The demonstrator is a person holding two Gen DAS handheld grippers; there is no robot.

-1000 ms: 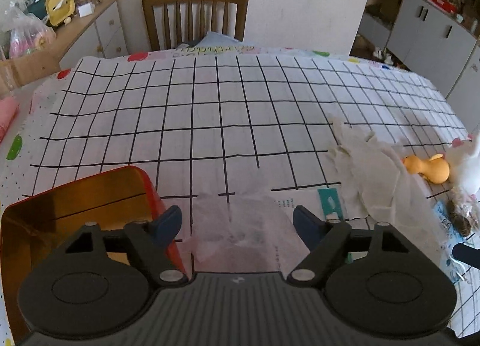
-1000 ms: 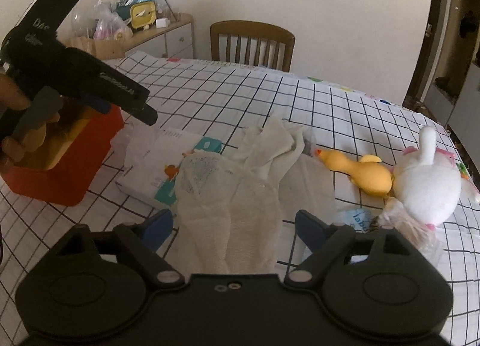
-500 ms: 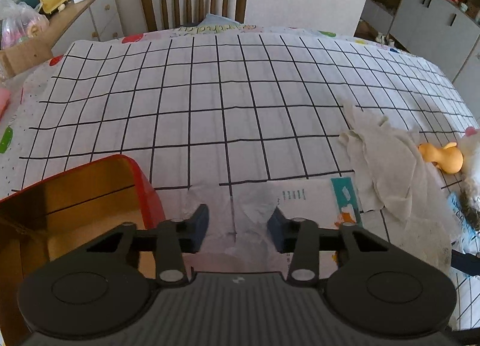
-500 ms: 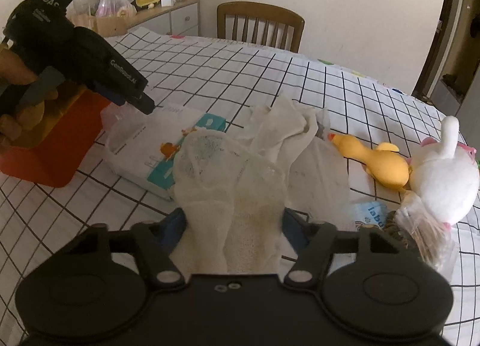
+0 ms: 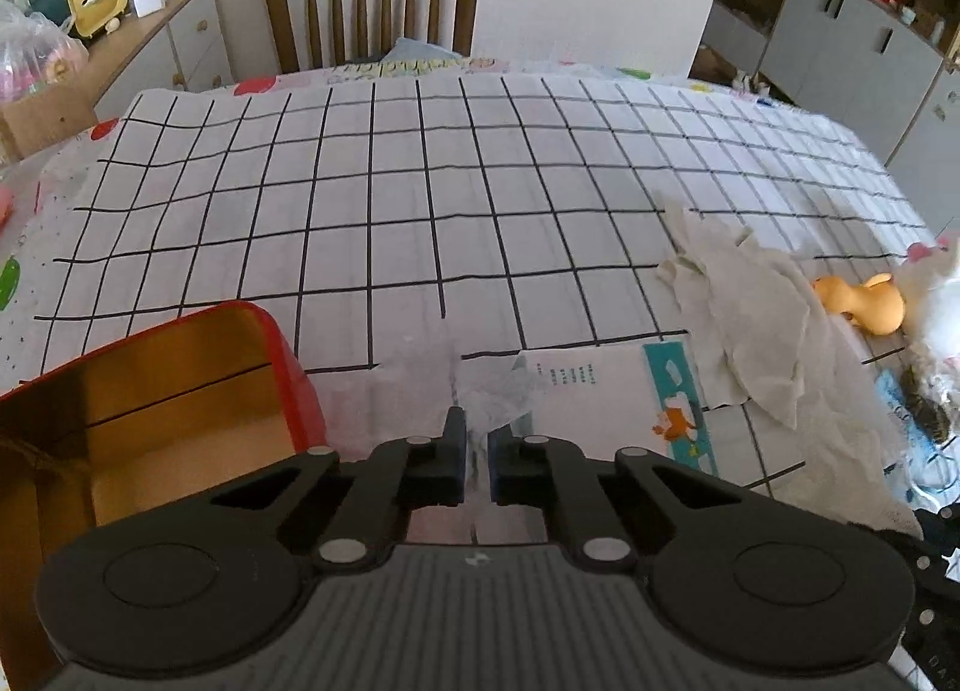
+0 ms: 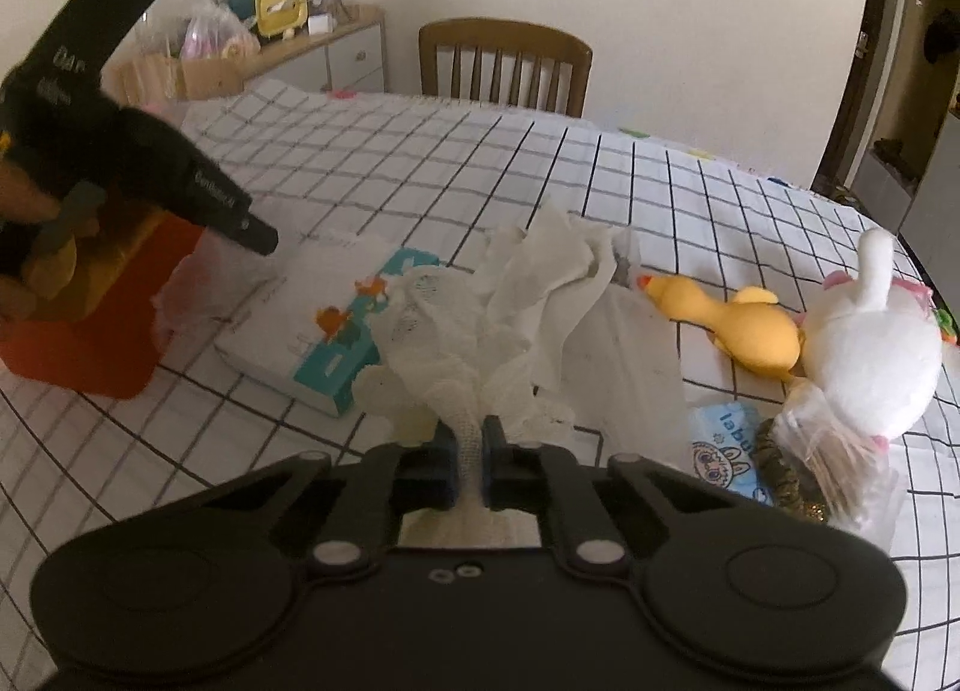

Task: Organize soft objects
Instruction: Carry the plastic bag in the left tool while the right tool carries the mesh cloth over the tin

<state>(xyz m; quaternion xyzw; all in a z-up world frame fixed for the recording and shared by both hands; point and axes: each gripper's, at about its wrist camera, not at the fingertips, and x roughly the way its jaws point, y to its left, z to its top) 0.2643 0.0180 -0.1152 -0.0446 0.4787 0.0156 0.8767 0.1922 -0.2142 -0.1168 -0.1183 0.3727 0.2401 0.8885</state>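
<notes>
My left gripper [image 5: 474, 460] is shut on the clear plastic wrapper of a white tissue pack [image 5: 600, 397], beside the red box [image 5: 150, 385]. In the right wrist view the left gripper [image 6: 258, 238] reaches the wrapper's edge of the tissue pack [image 6: 312, 325] next to the red box [image 6: 102, 343]. My right gripper [image 6: 470, 451] is shut on a white cloth [image 6: 516, 307] that bunches up between the jaws; the cloth [image 5: 756, 319] also lies right of the pack in the left wrist view.
A yellow rubber duck [image 6: 732, 319], a white plush toy [image 6: 870, 349], a small blue packet [image 6: 726, 451] and a clear bag [image 6: 834, 445] lie at the right on the grid tablecloth [image 5: 420, 199]. A wooden chair [image 5: 372, 7] stands at the far edge.
Both grippers went from open to shut: the left closed on the tissue pack's wrapper, the right closed on the white cloth, which has gathered and lifted.
</notes>
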